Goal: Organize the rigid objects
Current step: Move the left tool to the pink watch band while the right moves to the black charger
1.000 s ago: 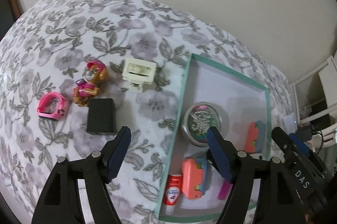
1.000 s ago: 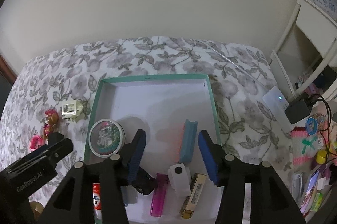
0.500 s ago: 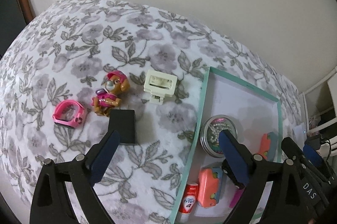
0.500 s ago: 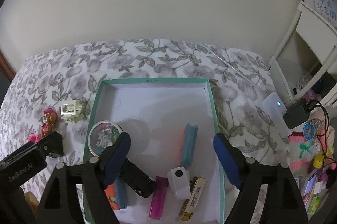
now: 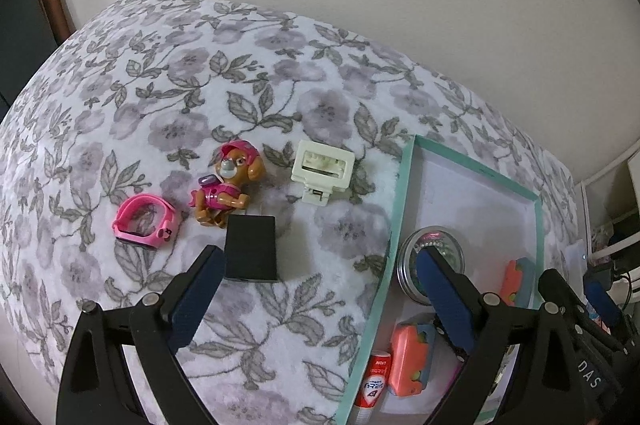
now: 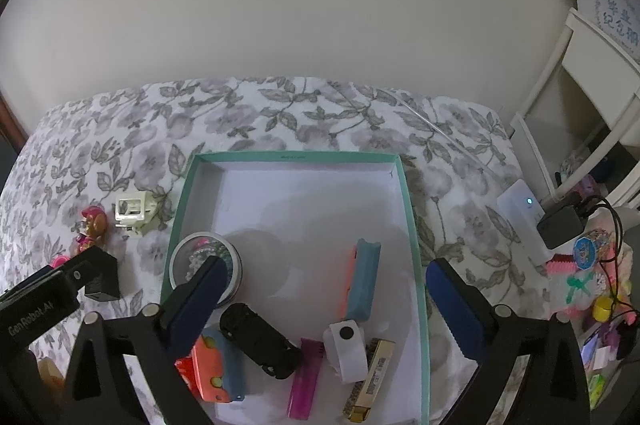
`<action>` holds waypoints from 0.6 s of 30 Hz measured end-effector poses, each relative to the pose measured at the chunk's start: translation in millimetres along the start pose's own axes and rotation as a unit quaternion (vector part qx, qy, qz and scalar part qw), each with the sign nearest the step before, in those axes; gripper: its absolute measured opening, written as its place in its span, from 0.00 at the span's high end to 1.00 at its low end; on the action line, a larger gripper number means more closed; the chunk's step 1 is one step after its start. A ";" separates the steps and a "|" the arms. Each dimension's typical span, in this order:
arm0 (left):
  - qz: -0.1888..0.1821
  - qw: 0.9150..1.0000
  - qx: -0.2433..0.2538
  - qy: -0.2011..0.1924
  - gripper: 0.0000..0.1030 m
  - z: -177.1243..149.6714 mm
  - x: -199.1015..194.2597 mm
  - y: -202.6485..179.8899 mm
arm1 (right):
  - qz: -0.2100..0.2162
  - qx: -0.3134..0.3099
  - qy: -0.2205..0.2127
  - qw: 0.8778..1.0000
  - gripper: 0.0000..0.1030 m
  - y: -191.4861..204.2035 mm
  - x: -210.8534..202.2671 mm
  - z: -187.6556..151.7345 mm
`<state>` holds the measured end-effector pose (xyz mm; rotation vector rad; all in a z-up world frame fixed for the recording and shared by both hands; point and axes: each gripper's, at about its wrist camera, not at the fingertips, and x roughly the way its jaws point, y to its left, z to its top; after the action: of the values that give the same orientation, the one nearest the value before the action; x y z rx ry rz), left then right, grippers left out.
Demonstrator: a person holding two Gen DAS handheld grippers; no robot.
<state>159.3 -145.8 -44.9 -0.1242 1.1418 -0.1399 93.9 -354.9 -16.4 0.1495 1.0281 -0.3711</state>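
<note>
My right gripper [image 6: 326, 305] hangs over the teal-rimmed tray [image 6: 296, 156], its jaws opening wide and the pads touching nothing. Below it lie a black toy car [image 6: 260, 341], a pink lighter [image 6: 306, 381], a white piece [image 6: 348, 345], a gold harmonica [image 6: 372, 377], an orange-and-blue case [image 6: 362, 281] and a round tin [image 6: 206, 261]. My left gripper [image 5: 320, 301] stands open over the floral blanket, its left finger beside a black box [image 5: 251, 249]. Beyond that lie a pup figure [image 5: 228, 181], a pink watch [image 5: 144, 221] and a cream clip [image 5: 322, 171].
The tray's left rim [image 5: 400, 205] runs just right of the left gripper's middle. A white shelf [image 6: 592, 97], a power strip [image 6: 520, 209], cables and several small trinkets crowd the right side. A plain wall stands behind the bed.
Both grippers' jaws have spread much wider. The black toy car now lies fully in view in the tray. The left wrist view has swung left, bringing the loose objects closer to centre.
</note>
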 end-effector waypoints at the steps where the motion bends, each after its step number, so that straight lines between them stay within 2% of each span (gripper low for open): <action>1: 0.000 1.000 -0.001 0.000 0.06 0.7 -0.4 1.2 | 0.000 0.000 0.000 1.000 0.02 0.8 -0.2 -0.1; 6: -0.004 1.000 -0.010 -0.002 0.06 7.9 -2.8 12.7 | 0.017 0.005 -0.004 1.000 0.02 7.6 -5.5 1.8; 10: 0.011 1.000 -0.022 -0.012 0.06 15.4 -7.2 31.5 | 0.033 0.009 -0.015 0.999 0.02 19.4 -13.1 4.9; 18: 0.046 0.998 -0.035 -0.020 0.06 31.2 -11.4 77.2 | 0.067 -0.028 -0.035 0.997 0.02 66.9 -23.6 8.4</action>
<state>186.8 -67.0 -35.0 -0.1351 1.1102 -0.0159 114.6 -290.0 4.7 0.1525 0.9520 -0.2234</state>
